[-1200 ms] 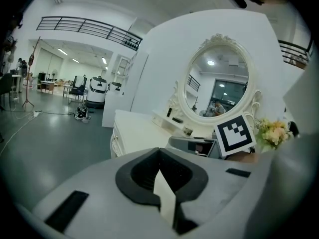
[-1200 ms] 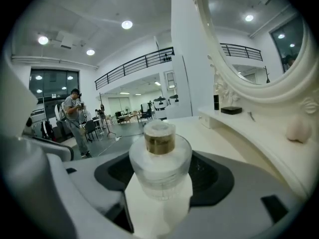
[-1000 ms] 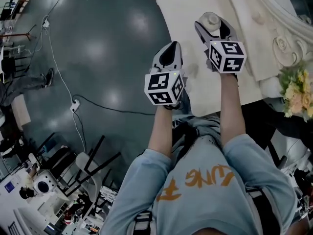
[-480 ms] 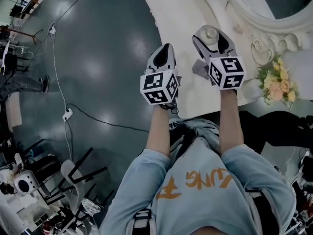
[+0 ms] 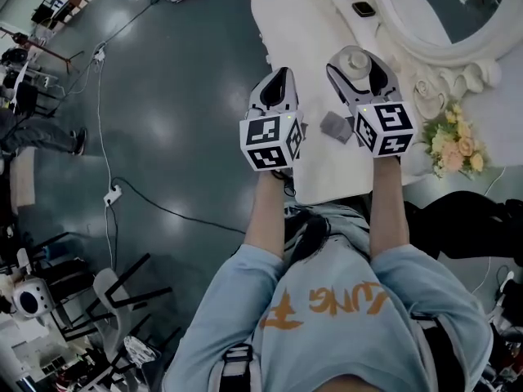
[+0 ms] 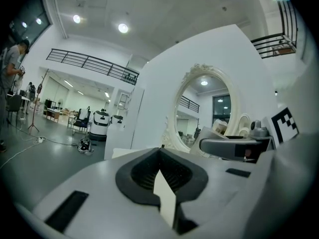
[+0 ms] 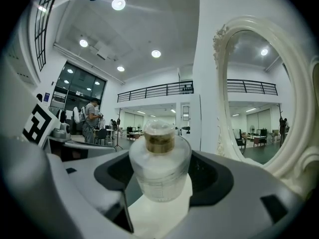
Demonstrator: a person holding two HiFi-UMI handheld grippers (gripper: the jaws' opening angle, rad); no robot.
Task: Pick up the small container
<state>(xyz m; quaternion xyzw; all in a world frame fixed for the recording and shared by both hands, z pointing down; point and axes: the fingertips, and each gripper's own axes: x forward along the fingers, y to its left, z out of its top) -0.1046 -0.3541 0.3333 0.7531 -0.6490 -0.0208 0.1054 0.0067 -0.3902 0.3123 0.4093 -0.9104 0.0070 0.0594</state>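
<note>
Head view: the left gripper [image 5: 276,88] hangs right at the left edge of the white table [image 5: 298,23], with dark floor [image 5: 163,96] open beside it. The right gripper [image 5: 358,65] is over the tabletop and clamps the small container [image 5: 356,58]. A grey square piece [image 5: 335,126] lies between the two grippers, near the table's front edge. Bare tabletop stretches ahead. To the right the ornate mirror frame [image 5: 445,43] and a flower bunch [image 5: 453,145] stand near the right gripper.

Left gripper view: its jaws are pressed together with nothing between them. The mirror stands ahead to the right, with open hall floor to the left.

Right gripper view: both jaws press on the clear, gold-necked container, which stands upright. Whether it is clear of the table cannot be told. The mirror frame rises close on the right.
</note>
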